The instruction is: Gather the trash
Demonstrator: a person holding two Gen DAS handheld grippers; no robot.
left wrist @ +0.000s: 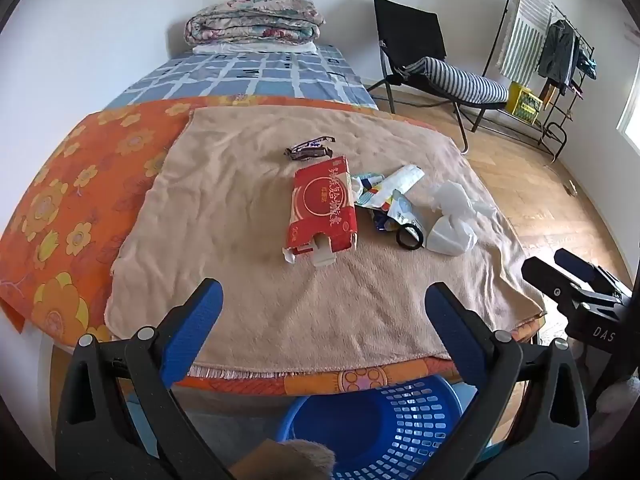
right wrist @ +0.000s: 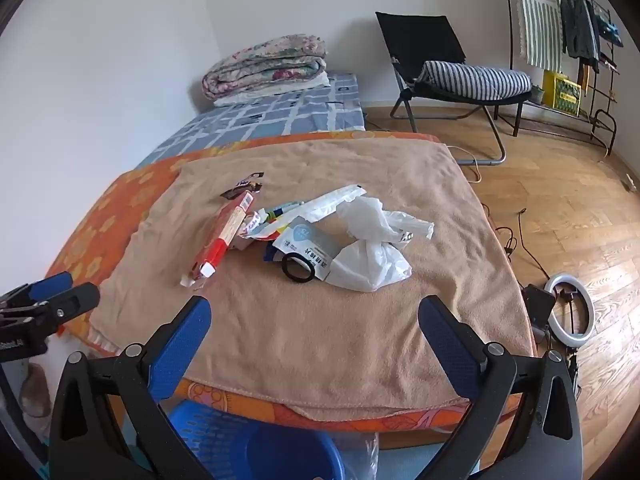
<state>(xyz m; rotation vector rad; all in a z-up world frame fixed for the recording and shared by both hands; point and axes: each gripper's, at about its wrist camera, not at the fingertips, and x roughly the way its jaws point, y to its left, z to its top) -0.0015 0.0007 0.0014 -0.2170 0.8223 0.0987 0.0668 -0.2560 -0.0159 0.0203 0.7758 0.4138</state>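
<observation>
I hold both grippers out over the near edge of the bed, each tipped downward toward the tan blanket (left wrist: 280,216). My left gripper (left wrist: 324,304) has its blue-padded fingers spread as wide as they go, with nothing between them. My right gripper (right wrist: 314,320) is the same: jaws wide, empty, hanging short of the trash.

The trash lies in a loose cluster on the middle of the blanket. The red carton (left wrist: 322,210) lies flat with its near end torn open. Just beyond it is a dark candy wrapper (left wrist: 308,148). Beside the carton on its right are crumpled printed wrappers (left wrist: 386,194), a black ring (right wrist: 298,270) touching them, and a white plastic bag (right wrist: 370,252) (knotted, I think, though the folds make that hard to read).

Below the bed's edge, under both grippers, sits the blue basket (left wrist: 408,432). From the left camera my right gripper shows at the far right edge.
</observation>
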